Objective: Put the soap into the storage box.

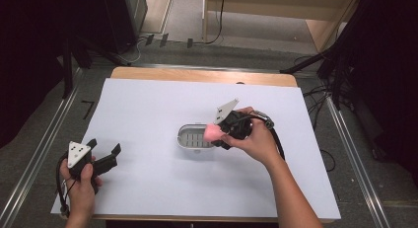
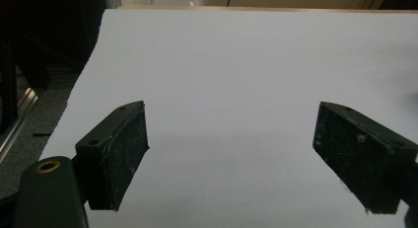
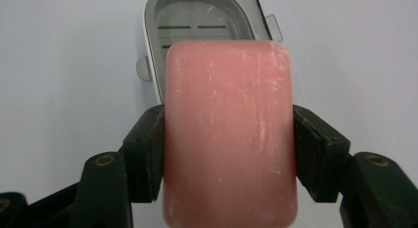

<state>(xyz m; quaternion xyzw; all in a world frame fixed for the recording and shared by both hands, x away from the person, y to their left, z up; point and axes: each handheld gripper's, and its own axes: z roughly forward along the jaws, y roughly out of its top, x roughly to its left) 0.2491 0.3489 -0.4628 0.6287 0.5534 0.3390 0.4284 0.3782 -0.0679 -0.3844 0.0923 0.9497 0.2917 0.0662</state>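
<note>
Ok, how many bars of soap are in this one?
1. The pink soap bar is clamped in the right tongs, held just above the right end of the empty white soap dish mid-table. None seen elsewhere.

pink rectangular soap bar (image 3: 230, 134): hides near end of grey oval slotted dish (image 3: 162, 20) | dish top: cropped

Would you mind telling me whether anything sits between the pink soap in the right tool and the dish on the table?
Nothing visible does. The right tool grips the soap at the dish's right end, and the slotted floor looks empty as far as it shows. The left tool rests open, far off to the left.
</note>
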